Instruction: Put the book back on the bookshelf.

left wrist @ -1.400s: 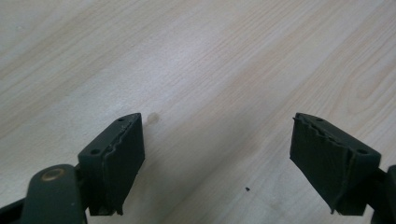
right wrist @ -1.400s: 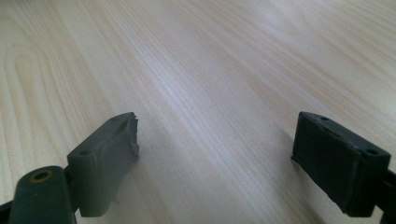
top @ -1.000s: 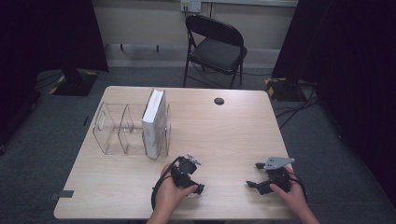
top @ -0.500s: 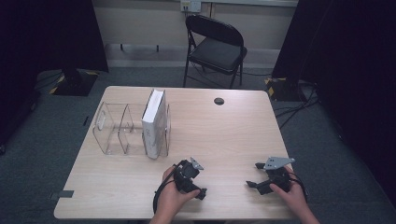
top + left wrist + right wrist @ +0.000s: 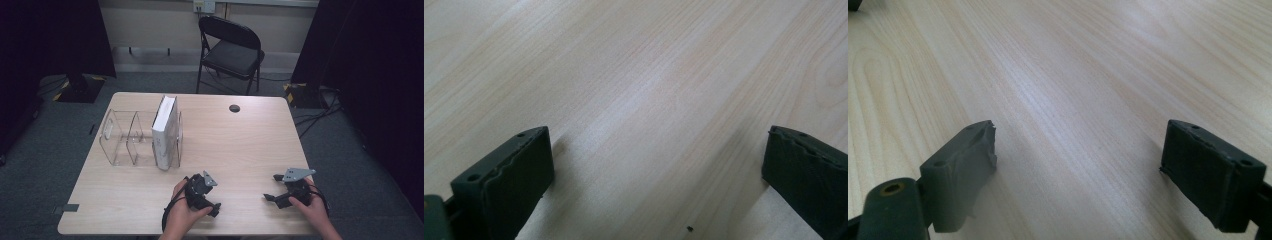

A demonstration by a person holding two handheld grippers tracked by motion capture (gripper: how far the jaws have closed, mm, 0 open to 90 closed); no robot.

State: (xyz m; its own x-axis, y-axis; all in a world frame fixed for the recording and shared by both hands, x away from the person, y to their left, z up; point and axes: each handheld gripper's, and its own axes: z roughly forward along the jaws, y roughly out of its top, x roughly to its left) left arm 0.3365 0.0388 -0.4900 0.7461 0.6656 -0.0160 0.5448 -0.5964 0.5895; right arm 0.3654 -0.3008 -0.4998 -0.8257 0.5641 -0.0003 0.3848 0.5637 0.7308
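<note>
Wooden table [image 5: 250,145] in a dark room, high view: white book [image 5: 165,132] stood upright in the right-hand slot of a clear acrylic rack [image 5: 120,137] near the left edge. Left gripper [image 5: 216,209] sat at the near edge, well apart from the book, which lay beyond it to the left. Right gripper [image 5: 270,197] rested toward the near right corner. Left gripper view: jaws had just been opening, spread wide over bare wood, nothing between. Right gripper view: jaws also released, gripping nothing.
</note>
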